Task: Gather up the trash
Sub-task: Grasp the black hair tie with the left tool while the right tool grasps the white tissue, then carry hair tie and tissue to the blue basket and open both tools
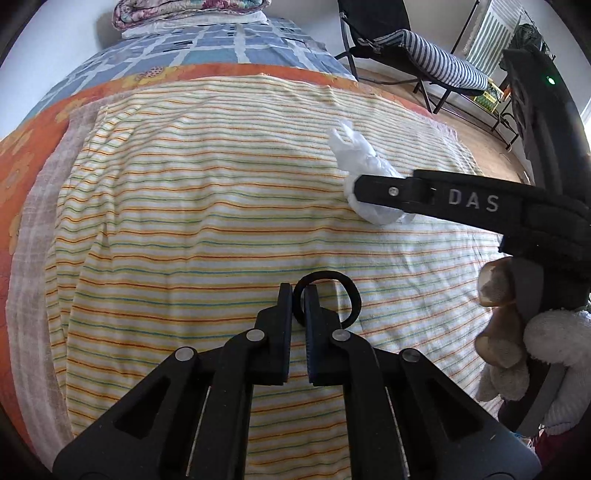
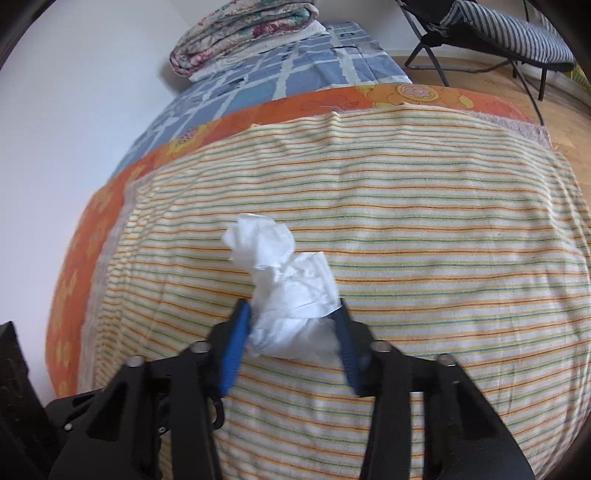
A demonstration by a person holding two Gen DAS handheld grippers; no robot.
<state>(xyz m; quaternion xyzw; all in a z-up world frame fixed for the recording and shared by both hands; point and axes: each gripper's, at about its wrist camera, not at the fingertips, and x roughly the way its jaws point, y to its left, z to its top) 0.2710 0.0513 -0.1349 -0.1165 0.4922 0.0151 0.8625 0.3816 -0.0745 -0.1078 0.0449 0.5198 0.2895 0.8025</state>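
A crumpled white tissue (image 2: pixel 258 240) lies on the striped cloth (image 2: pixel 443 258) that covers the bed. My right gripper (image 2: pixel 293 306) is shut on the tissue's near end, with a blue pad pressed against each side. In the left wrist view the same tissue (image 1: pixel 354 151) shows behind one finger (image 1: pixel 380 190) of the right gripper. A black hair tie (image 1: pixel 352 295) rests on the striped cloth (image 1: pixel 184 221) just ahead of me. My left gripper (image 1: pixel 298 290) is shut on the left part of its loop, while the rest of the ring lies free to the right.
An orange flowered sheet (image 2: pixel 92 221) and a blue checked cover (image 2: pixel 295 66) lie beyond the striped cloth, with a folded quilt (image 2: pixel 243 33) at the far end. A folding chair with a striped cushion (image 1: pixel 436 55) stands on the wooden floor to the right. A hand (image 1: pixel 495 288) holds the right gripper.
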